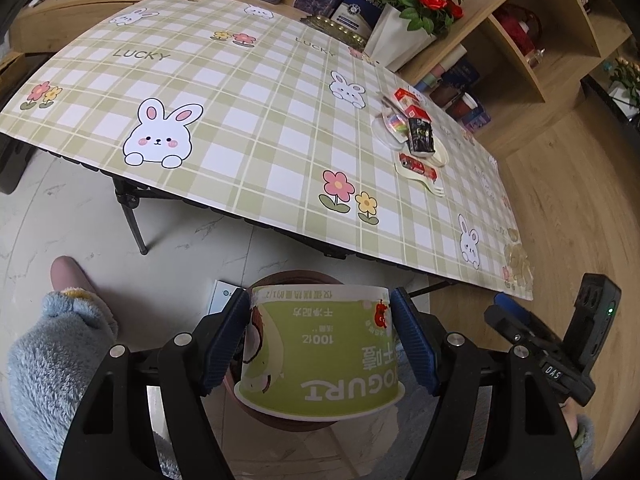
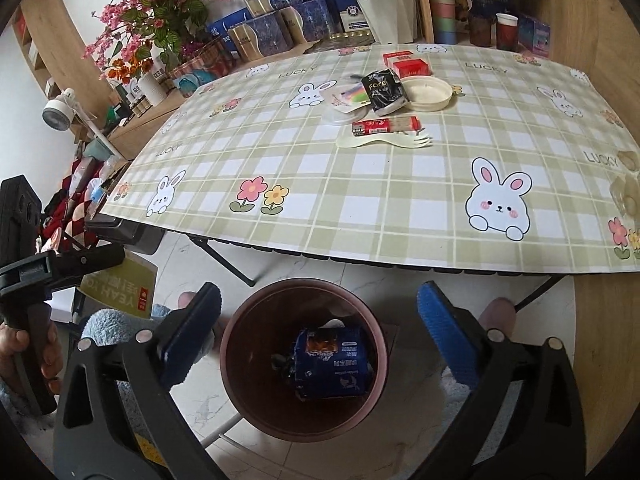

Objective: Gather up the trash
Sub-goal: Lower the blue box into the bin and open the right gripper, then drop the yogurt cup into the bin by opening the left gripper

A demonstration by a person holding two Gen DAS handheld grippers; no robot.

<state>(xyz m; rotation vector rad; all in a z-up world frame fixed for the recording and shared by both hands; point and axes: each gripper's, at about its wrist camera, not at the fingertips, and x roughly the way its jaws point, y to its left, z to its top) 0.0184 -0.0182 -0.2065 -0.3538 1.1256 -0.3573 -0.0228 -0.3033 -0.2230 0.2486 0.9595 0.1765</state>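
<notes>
My left gripper (image 1: 320,312) is shut on an upside-down green and white yogurt cup (image 1: 320,356), its blue pads pressing both sides. The cup hangs over a brown bin (image 1: 296,277) on the floor. In the right wrist view my right gripper (image 2: 320,308) stands open and empty above the same bin (image 2: 236,328), where a crumpled blue wrapper (image 2: 332,364) lies. On the table lie a black packet (image 2: 384,90), red boxes (image 2: 408,64), a cream lid (image 2: 426,94), a red stick pack (image 2: 384,126), a cream fork (image 2: 380,142) and a clear plastic lid (image 2: 344,114).
The folding table (image 2: 360,208) has a checked rabbit-print cloth, and its front edge overhangs the bin. Shelves with boxes and a white pot of red roses (image 1: 400,36) stand behind it. A person's fluffy blue sleeve (image 1: 52,352) is at lower left. The floor is marble tile.
</notes>
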